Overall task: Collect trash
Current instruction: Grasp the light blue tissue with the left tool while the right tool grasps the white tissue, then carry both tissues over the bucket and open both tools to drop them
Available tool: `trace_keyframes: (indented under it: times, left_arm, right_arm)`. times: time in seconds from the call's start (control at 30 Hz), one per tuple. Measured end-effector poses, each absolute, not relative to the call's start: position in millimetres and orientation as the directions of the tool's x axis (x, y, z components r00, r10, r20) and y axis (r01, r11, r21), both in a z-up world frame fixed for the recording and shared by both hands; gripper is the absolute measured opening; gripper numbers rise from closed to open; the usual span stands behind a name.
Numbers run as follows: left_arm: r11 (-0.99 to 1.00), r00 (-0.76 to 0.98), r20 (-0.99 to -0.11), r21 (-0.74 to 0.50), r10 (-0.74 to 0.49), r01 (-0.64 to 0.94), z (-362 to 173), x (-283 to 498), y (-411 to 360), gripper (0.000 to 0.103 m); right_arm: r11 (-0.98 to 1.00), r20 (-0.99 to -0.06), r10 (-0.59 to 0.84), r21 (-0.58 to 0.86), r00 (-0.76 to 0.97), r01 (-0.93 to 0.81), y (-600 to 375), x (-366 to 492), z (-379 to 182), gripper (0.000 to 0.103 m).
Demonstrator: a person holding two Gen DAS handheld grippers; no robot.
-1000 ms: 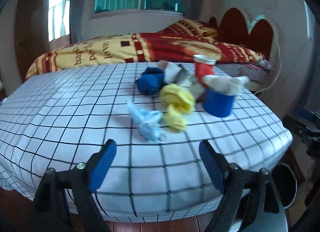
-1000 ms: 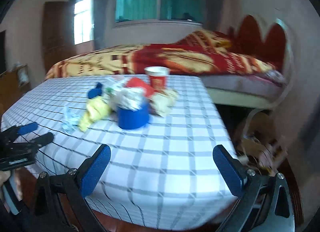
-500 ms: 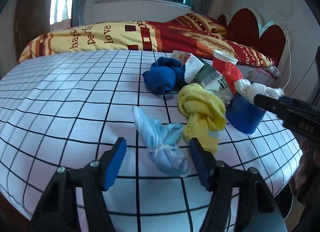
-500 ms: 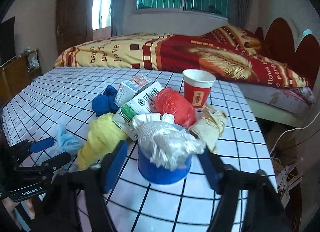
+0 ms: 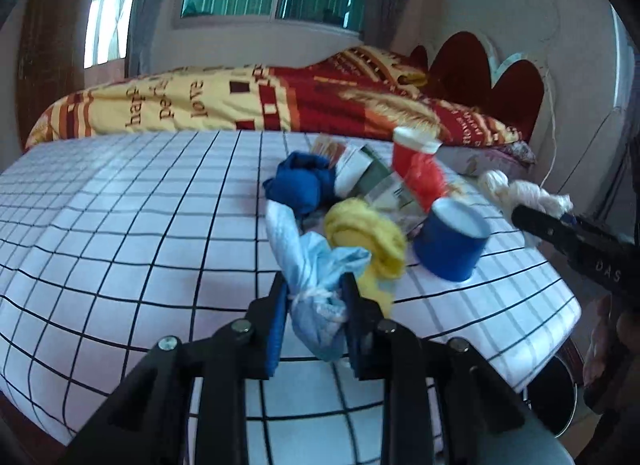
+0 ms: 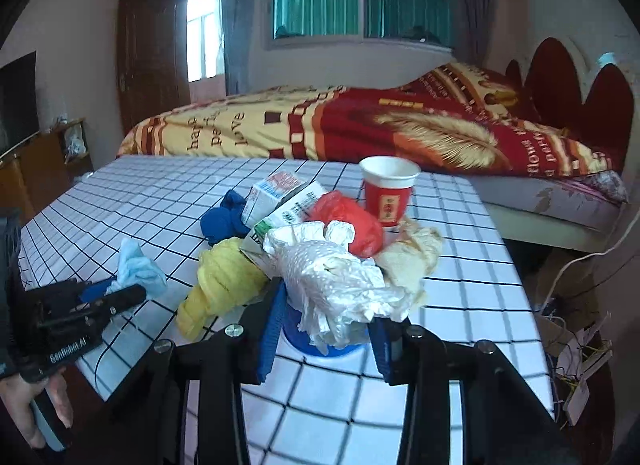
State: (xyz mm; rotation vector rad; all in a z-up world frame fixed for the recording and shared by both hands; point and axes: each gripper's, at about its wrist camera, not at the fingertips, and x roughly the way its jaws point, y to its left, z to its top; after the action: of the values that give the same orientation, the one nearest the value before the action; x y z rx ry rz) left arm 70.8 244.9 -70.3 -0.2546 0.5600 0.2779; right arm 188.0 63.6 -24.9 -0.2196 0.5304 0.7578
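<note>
A pile of trash lies on the checked tablecloth (image 5: 120,225). My left gripper (image 5: 314,305) is shut on a knotted light blue bag (image 5: 308,265), pinched at its knot; the right wrist view shows this gripper (image 6: 116,293) with the bag (image 6: 136,265) at its tip. My right gripper (image 6: 328,325) is closing its jaws on a crumpled white plastic bag (image 6: 336,285), and both pads touch it. Under that bag a blue cup (image 6: 320,341) stands. In the left wrist view the white bag (image 5: 520,193) sits at the right gripper's tip, beside the tilted blue cup (image 5: 452,245).
Around them lie a yellow bag (image 5: 368,237), a dark blue bag (image 5: 304,185), cartons (image 6: 280,201), a red bag (image 6: 352,221), a red paper cup (image 6: 388,189) and a beige wad (image 6: 412,257). A dark bin (image 5: 556,393) stands below the table's right edge. A bed (image 6: 320,125) lies behind.
Both grippers moved forward to the pile and closed their jaws, the left onto the light blue bag, the right around the white bag. The white bag has shifted off the blue cup.
</note>
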Motion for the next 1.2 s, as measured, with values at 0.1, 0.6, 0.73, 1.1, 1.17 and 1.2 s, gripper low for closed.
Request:
trace_keyframes:
  times: [0.1, 0.6, 0.73, 1.1, 1.17, 1.2]
  left_arm:
    - [0.942, 0.831, -0.53, -0.159, 0.17, -0.294, -61, 67, 228, 0.027]
    - [0.991, 0.856, -0.517, -0.099, 0.024, -0.088, -52, 87, 119, 0.027]
    - [0.995, 0.853, -0.521, -0.096, -0.031, -0.022, -52, 98, 87, 0.027]
    - [0.987, 0.835, -0.525, -0.084, -0.164, 0.14, -54, 116, 14, 0.027]
    - [0.982, 0.829, -0.527, -0.087, -0.188, 0.167, -55, 118, 3, 0.027]
    - [0.98, 0.826, -0.528, -0.086, -0.198, 0.18, -55, 119, -3, 0.027]
  right_arm:
    - [0.741, -0.515, 0.566, -0.026, 0.644, -0.671, 30, 176, -22, 0.041]
    - [0.861, -0.526, 0.431, -0.004, 0.733, -0.509, -109, 163, -37, 0.041]
    - [0.883, -0.533, 0.398, 0.001, 0.747, -0.47, -137, 161, -39, 0.041]
    - [0.935, -0.547, 0.303, 0.011, 0.781, -0.355, -209, 155, -46, 0.041]
    - [0.942, -0.551, 0.286, 0.011, 0.783, -0.336, -222, 152, -49, 0.041]
    - [0.945, -0.554, 0.279, 0.011, 0.785, -0.328, -227, 151, -50, 0.041]
